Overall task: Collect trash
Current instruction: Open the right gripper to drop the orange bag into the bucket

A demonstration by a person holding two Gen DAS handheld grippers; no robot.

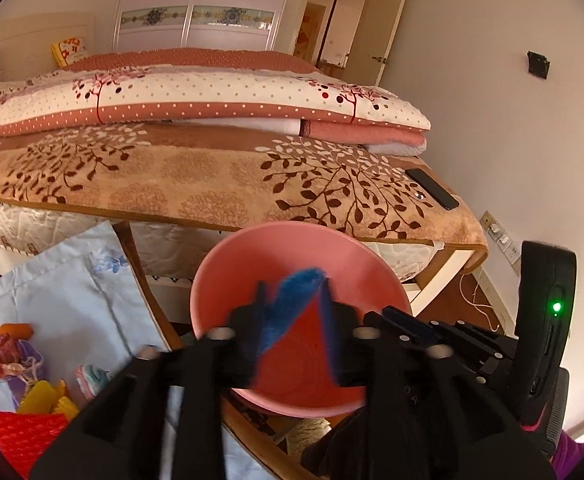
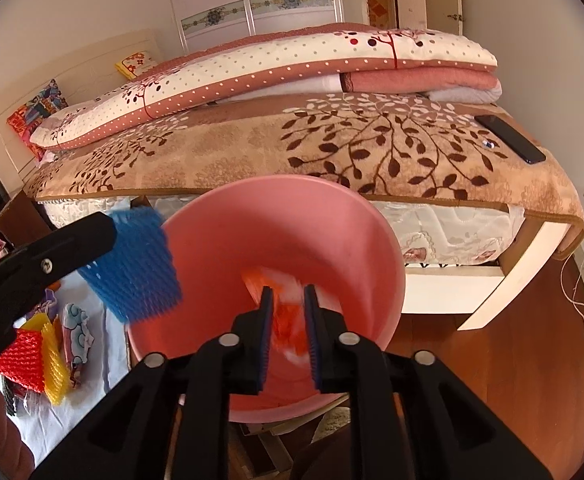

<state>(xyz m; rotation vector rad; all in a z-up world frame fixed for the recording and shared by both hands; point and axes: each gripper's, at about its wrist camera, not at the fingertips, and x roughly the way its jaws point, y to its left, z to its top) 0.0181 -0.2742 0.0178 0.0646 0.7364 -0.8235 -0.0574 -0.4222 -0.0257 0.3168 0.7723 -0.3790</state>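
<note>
Right wrist view has the right gripper [image 2: 288, 320] with its jaws a little apart over the pink basin [image 2: 344, 232], the orange-and-white scrap [image 2: 282, 300] blurred between them and, as far as I can tell, no longer pinched. At nine o'clock from there the left gripper [image 2: 104, 232] hangs at the basin's rim, the blue foam net [image 2: 136, 264] at its tip, half over the rim. Left wrist view shows those jaws spread with the net [image 1: 292, 304] loose between the pads. To finish well, keep both tips above the basin's hollow until each piece falls free, and nudge the net toward three o'clock so it clears the rim. More trash, the red net [image 2: 20, 356] and yellow net [image 2: 54, 360], waits on the cloth-covered counter [image 2: 68, 416] at eight o'clock.
</note>
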